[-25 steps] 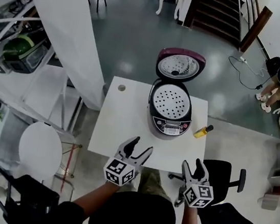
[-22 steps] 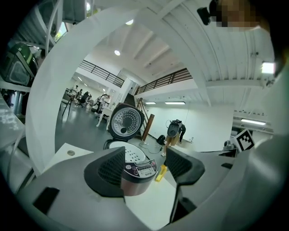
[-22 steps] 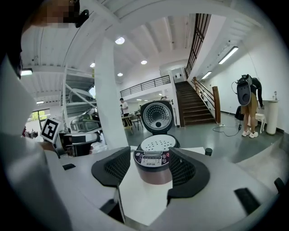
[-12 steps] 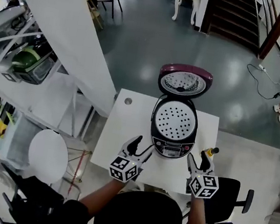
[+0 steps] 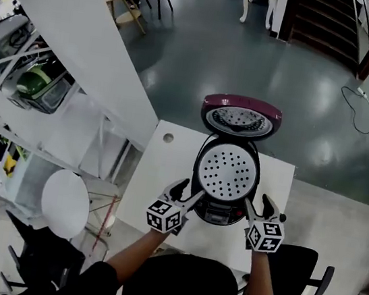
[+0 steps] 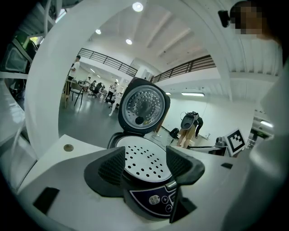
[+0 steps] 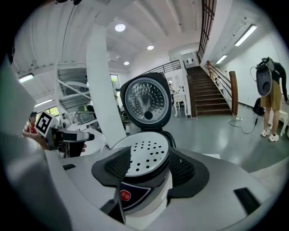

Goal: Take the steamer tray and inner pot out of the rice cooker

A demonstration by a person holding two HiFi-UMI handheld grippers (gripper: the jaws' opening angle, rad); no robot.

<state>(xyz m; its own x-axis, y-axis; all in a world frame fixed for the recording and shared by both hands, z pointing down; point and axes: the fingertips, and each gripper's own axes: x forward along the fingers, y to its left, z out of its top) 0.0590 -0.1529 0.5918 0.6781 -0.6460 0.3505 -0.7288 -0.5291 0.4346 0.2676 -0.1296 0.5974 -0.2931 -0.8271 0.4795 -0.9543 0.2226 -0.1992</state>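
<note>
Flanking the rice cooker (image 5: 222,207), left gripper (image 5: 188,192) and right gripper (image 5: 259,204) hover, jaws spread. Steamer tray (image 5: 226,173) seemingly untouched inside.

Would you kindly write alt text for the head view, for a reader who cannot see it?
An open rice cooker stands on a white table, its lid raised and a perforated steamer tray seated in it. The left gripper and right gripper, both open, are held either side of the cooker's front.

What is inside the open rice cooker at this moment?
A white perforated steamer tray fills the mouth of the rice cooker. Anything beneath it, the inner pot included, is covered and cannot be seen.
</note>
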